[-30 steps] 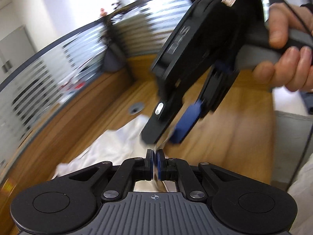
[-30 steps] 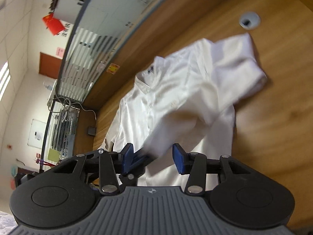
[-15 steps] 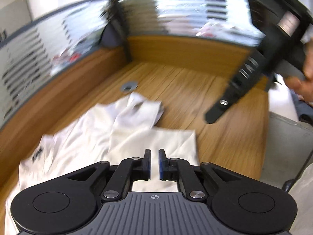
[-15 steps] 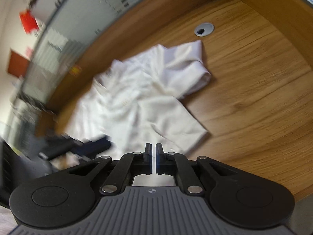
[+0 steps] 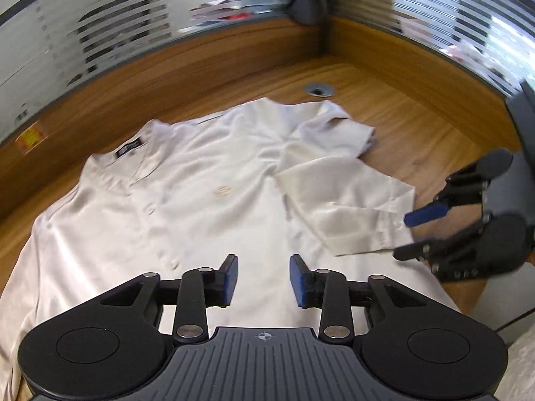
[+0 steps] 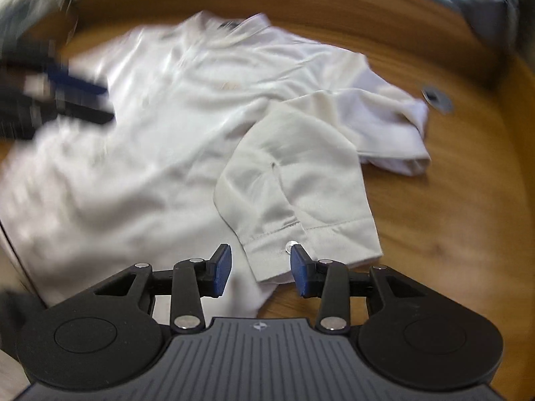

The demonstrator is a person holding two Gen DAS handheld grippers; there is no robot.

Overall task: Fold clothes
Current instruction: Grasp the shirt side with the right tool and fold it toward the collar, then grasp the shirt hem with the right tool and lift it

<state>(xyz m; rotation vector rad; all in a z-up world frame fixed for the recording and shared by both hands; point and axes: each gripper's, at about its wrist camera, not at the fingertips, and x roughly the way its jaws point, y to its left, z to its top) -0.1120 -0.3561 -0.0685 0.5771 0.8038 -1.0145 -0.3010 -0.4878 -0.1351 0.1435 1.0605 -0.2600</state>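
Note:
A white button-front shirt (image 5: 207, 200) lies front up on the wooden desk (image 5: 418, 133), its collar at the far left. One long sleeve (image 5: 337, 207) is folded back across the shirt's right side. My left gripper (image 5: 264, 279) hovers over the lower front. Its jaws are opening and nothing is between the pads. My right gripper (image 5: 406, 235) is at the sleeve's cuff. In the right wrist view the buttoned cuff (image 6: 314, 234) shows in the gap of the right gripper (image 6: 260, 270). Its jaws are opening and the pads do not press on the cloth. The left gripper (image 6: 87, 100) is a blur at the left.
A round cable grommet (image 5: 318, 89) sits in the desk beyond the shirt. A wooden partition (image 5: 200, 67) topped with frosted striped glass curves around the desk's far side. The desk's edge (image 5: 468, 304) drops off at the near right.
Both grippers have swung down over the shirt. The left's jaws went from shut to parted. The right's shut and then parted. The sleeve now lies folded on the shirt.

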